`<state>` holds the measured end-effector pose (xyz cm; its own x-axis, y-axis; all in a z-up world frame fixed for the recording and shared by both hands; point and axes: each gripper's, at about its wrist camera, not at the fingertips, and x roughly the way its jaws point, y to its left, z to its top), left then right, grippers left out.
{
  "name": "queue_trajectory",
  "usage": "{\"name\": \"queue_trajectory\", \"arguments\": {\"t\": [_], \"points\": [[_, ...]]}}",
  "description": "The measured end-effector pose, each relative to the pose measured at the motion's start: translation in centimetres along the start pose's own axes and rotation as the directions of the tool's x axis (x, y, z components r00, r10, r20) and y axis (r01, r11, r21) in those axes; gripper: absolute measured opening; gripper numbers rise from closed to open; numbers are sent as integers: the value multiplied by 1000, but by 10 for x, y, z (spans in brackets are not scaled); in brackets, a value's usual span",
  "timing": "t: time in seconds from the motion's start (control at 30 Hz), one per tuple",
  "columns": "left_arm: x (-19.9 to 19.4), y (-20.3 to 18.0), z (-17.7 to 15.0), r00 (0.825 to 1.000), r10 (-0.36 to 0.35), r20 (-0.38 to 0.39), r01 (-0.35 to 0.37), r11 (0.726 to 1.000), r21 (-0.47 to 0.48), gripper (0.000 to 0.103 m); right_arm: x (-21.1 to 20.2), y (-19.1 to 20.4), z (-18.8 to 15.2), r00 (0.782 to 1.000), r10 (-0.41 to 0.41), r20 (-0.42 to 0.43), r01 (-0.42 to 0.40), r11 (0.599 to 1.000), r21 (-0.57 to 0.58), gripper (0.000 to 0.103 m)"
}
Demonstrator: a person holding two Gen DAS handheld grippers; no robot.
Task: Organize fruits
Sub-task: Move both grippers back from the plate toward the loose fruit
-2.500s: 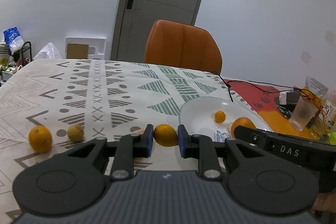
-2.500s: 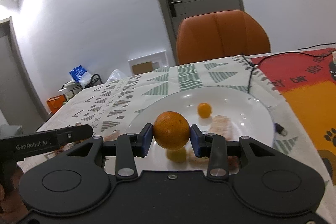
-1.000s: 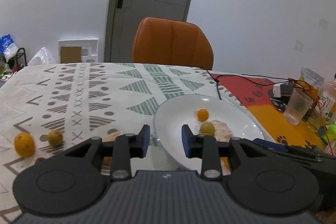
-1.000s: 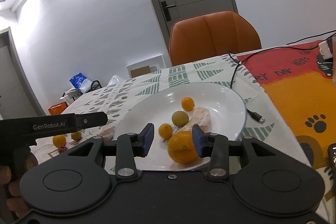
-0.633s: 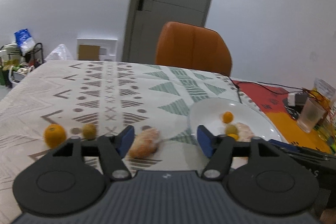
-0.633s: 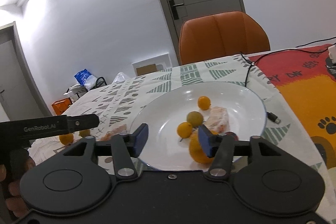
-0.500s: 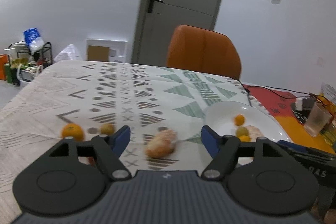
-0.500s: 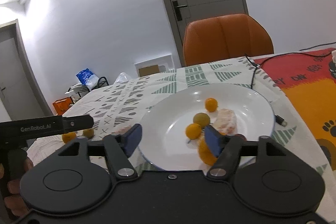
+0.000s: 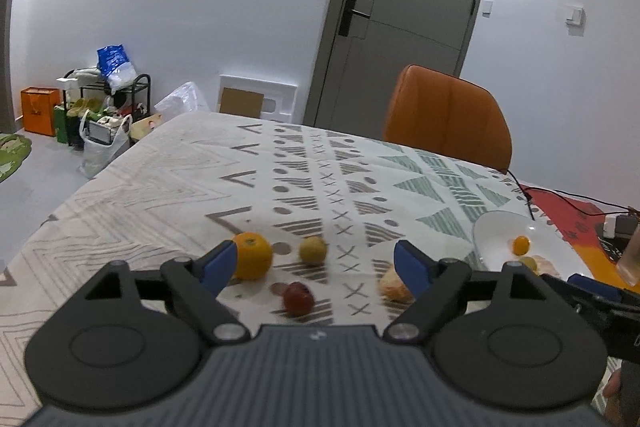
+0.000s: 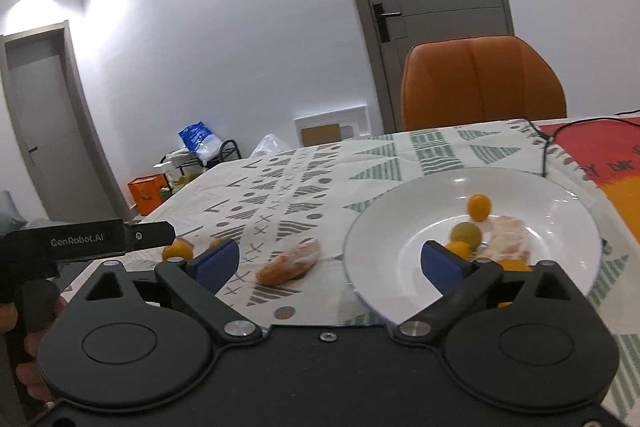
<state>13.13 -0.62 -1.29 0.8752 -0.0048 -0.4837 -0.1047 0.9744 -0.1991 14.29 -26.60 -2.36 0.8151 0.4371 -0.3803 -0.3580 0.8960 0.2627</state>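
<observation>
Now | both hand-held grippers — left (image 9: pixel 312 263), right (image 10: pixel 330 259) — empty, jaws opening | orange (image 9: pixel 253 255): firm, round, rolls | grip across middle

White lettering "GenRobot.AI" stands on the black body of the left gripper (image 10: pixel 86 239), at the near left of the right wrist view. On the red-and-orange mat (image 10: pixel 608 163) at the far right, dark letters run along the curved edge; they seem to read "Y DAY", though cropping and blur leave that uncertain. Nothing else is legible.
</observation>
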Motion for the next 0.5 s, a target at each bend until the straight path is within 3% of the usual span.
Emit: {"name": "queue_trajectory", "arguments": {"t": [0.27,0.5], "points": [[-1,22,-4,1000,15,6,-15,1000,-28,84,14,19,0,999,29,-29,-30,999,-36,95],[1,37,-5,1000,31,0,-31,999,-39,83,28,31,-1,998,30,-62,-33,998,-52,78]]}}
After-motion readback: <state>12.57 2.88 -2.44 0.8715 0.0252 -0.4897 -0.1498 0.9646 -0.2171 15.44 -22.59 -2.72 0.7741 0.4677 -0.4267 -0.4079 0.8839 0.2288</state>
